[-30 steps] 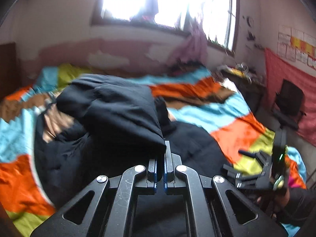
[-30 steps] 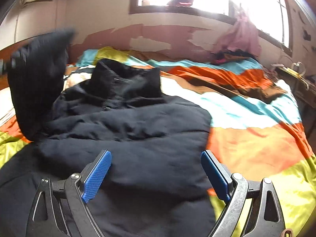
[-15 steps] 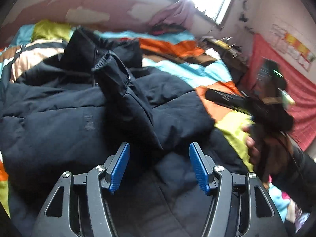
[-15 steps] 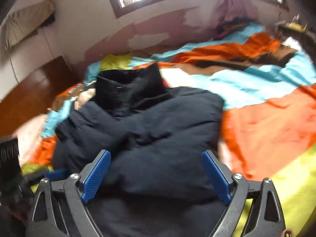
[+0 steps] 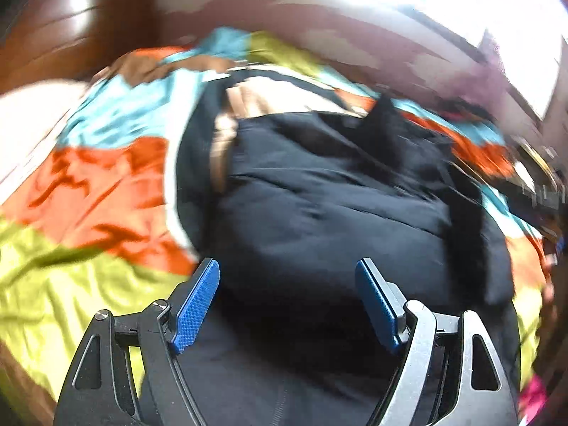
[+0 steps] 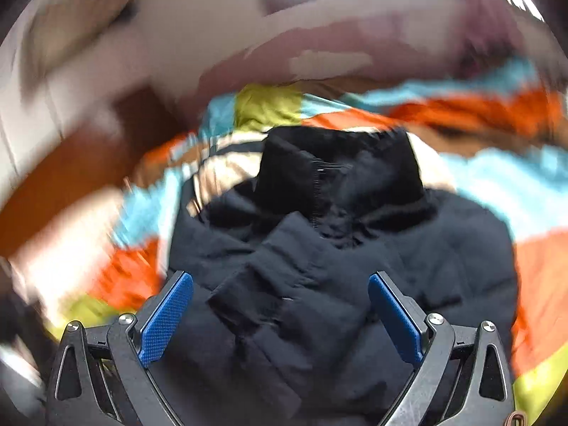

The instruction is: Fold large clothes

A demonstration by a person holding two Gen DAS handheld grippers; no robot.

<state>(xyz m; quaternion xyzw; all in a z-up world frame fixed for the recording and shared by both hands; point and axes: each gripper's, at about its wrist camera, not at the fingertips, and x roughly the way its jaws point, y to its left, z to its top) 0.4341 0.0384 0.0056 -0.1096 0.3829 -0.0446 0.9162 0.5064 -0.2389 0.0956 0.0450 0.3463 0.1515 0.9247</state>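
A black puffer jacket lies on a bed with a patchwork cover. In the right wrist view the jacket shows its upright collar at the far end and a sleeve folded across the chest. My left gripper is open and empty, low over the jacket's near part. My right gripper is open and empty, just above the folded sleeve. Both views are blurred by motion.
The bedcover has orange, yellow-green, blue and brown patches and shows on both sides of the jacket. A brown wooden headboard stands at the far left. A peeling wall and bright window lie behind the bed.
My left gripper opened and let go of the sleeve, which now lies across the jacket's chest. Both grippers have swung to the left and down towards the jacket. The right gripper stayed open.
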